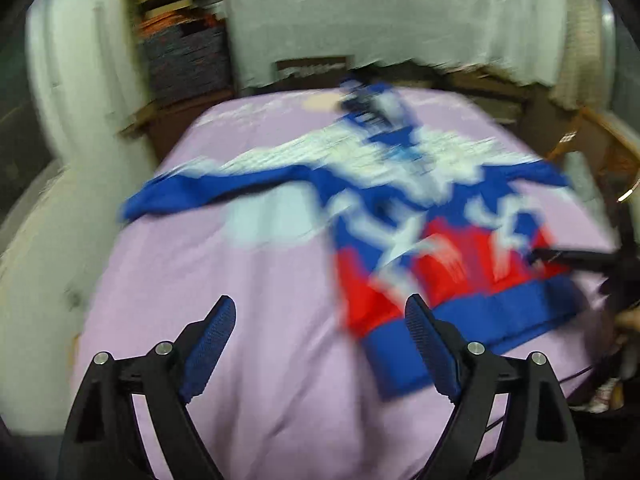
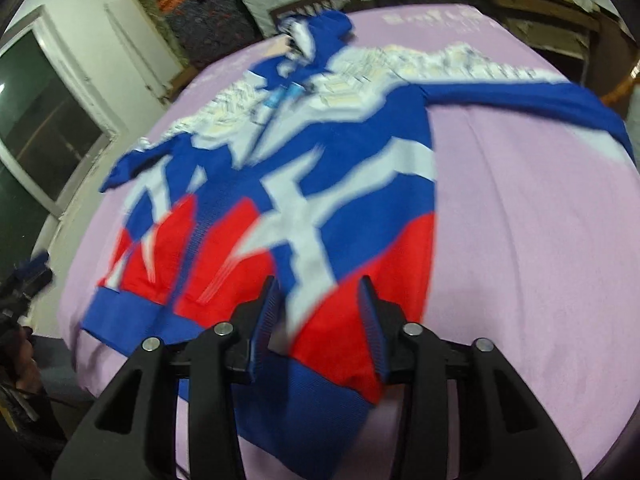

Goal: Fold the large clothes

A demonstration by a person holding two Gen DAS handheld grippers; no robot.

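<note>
While unfolded, jacket on bed

- Ahead of me, a bed under a lilac cotton sheet.
- Rough white plastered wall behind it.
- Dark white-framed window at left.
- Stacked folded textiles beside the wall.

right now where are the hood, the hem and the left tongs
hood point(image 2: 320, 28) right wrist view, blue top
hem point(image 1: 500, 312) left wrist view, blue band
left tongs point(image 1: 320, 320) left wrist view, gap between tips
</note>
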